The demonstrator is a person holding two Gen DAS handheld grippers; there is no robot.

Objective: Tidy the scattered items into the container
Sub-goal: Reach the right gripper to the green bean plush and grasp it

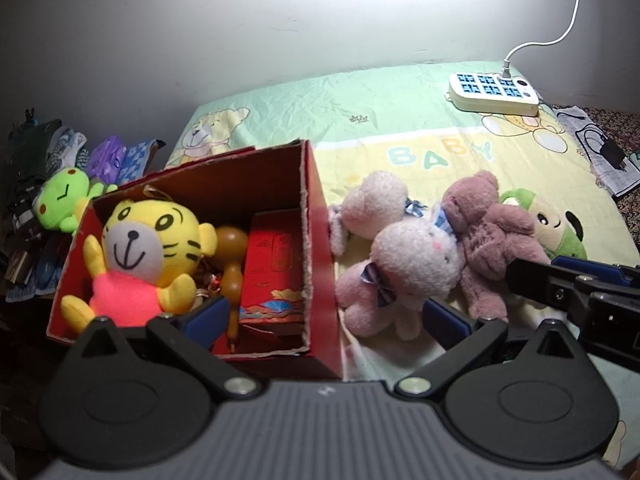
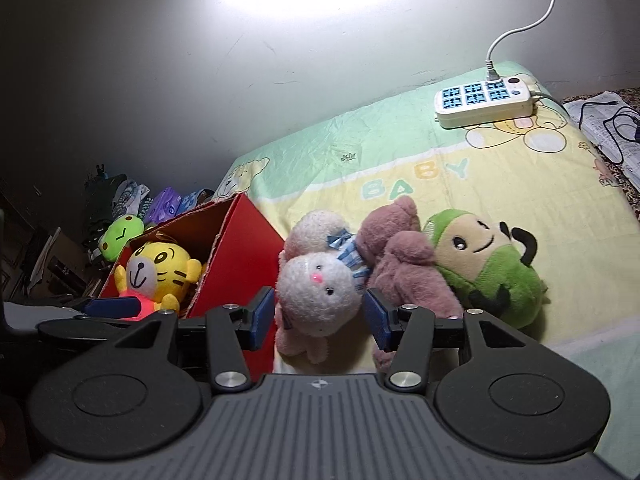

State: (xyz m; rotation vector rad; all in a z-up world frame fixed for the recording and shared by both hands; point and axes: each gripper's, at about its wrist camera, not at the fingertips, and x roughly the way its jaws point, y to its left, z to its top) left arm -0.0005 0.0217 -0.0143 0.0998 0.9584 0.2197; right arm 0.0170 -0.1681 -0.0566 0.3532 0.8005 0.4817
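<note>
Your right tool is spread wide, its blue pads flanking the pink rabbit without pinching it yet; this looks like the pick-up step for that toy. The rabbit lies on the bed, touching the brown bear at its 3 o'clock, with the red box just beside it at 9 o'clock. Your left tool hangs spread and empty over the box's near right corner. The yellow tiger already sits inside. Next, I judge, close on the rabbit alone, then lift toward 9 o'clock.
</note>
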